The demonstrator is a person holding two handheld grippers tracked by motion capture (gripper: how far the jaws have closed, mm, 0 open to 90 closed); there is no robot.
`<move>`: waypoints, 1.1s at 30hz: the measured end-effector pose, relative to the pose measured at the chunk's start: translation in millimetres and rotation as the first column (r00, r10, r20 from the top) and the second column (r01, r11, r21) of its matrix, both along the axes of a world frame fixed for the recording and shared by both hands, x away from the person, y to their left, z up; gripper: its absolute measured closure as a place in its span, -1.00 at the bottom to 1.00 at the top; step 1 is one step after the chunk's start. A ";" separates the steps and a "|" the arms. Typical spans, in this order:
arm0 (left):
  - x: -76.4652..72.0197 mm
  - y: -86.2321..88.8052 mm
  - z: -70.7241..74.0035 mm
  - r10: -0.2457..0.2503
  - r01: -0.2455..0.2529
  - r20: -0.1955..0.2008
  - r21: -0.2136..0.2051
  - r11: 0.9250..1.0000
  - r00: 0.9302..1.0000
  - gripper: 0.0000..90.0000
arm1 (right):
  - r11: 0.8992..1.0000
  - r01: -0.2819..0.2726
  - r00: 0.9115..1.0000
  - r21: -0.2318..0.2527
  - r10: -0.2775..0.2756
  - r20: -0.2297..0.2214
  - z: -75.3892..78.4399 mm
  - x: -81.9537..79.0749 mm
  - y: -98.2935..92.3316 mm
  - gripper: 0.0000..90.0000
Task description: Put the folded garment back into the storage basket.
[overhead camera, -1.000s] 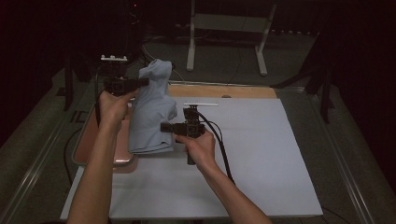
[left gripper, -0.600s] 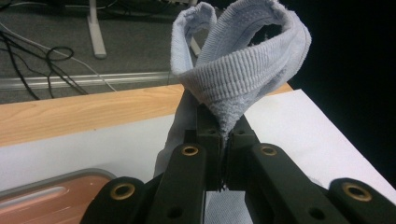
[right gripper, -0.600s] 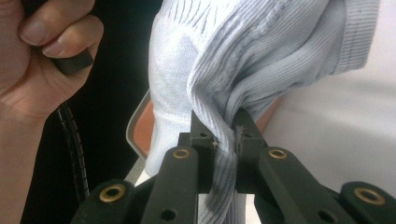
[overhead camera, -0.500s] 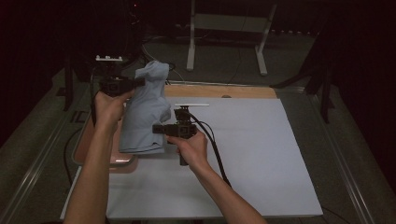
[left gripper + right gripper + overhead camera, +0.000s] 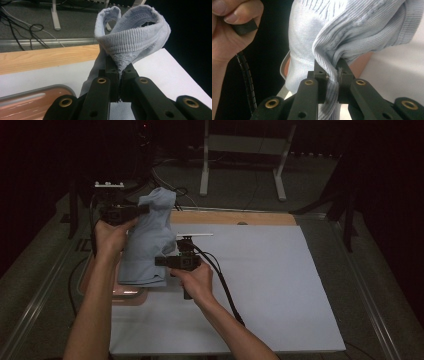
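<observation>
We've got a pale blue ribbed knit garment point(image 5: 147, 242), bunched and soft, hanging over the orange tray point(image 5: 127, 296) at the table's left, its lower edge pooled in the tray. Our left gripper point(image 5: 145, 209) clamps its far top hem; our right gripper point(image 5: 159, 261) pinches a nearer fold. It runs near-to-far, rising.

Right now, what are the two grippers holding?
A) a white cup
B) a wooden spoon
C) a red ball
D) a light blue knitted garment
D: both the left gripper and the right gripper have their fingers closed on the light blue knitted garment, with its ribbed cloth pinched between them in each gripper view.
</observation>
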State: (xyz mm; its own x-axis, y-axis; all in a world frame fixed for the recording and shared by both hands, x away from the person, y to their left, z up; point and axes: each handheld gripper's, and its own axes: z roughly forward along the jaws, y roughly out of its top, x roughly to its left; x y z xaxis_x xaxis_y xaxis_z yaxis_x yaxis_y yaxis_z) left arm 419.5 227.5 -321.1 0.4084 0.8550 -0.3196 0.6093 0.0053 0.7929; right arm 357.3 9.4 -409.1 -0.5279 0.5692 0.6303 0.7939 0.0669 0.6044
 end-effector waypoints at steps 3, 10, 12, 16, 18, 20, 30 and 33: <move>-0.6 4.0 -1.2 0.008 -0.008 -0.003 0.000 1.000 1.000 0.96 | 1.000 -0.004 1.000 -0.004 0.004 0.003 -1.4 0.0 4.8 0.82; -2.9 11.8 0.2 0.018 -0.018 0.002 0.001 1.000 1.000 0.96 | 1.000 -0.002 1.000 -0.009 0.002 0.006 -5.8 0.8 16.8 0.82; -3.5 14.2 0.1 0.020 -0.020 0.001 0.005 1.000 1.000 0.96 | 1.000 -0.004 1.000 -0.011 0.004 0.005 -6.8 1.0 20.2 0.82; -4.6 18.0 -0.2 0.028 -0.028 0.001 0.004 1.000 1.000 0.96 | 1.000 -0.002 1.000 -0.011 0.002 -0.001 -8.2 0.9 27.6 0.82; -4.9 19.1 -0.2 0.027 -0.027 0.002 0.005 1.000 1.000 0.96 | 1.000 -0.009 1.000 -0.012 0.009 0.003 -8.6 0.8 29.2 0.82; -6.1 22.0 0.0 0.032 -0.032 0.003 0.005 0.999 0.999 0.96 | 1.000 -0.010 1.000 -0.017 0.010 0.010 -8.6 0.4 34.0 0.82; -9.4 30.3 -2.5 0.041 -0.041 0.004 0.009 0.999 0.999 0.96 | 0.999 -0.018 1.000 -0.031 0.018 0.020 -12.2 -0.2 46.8 0.82; -10.0 33.4 -4.7 0.045 -0.045 0.000 0.002 0.999 0.999 0.96 | 0.999 -0.023 0.999 -0.039 0.024 0.022 -14.5 0.0 49.7 0.82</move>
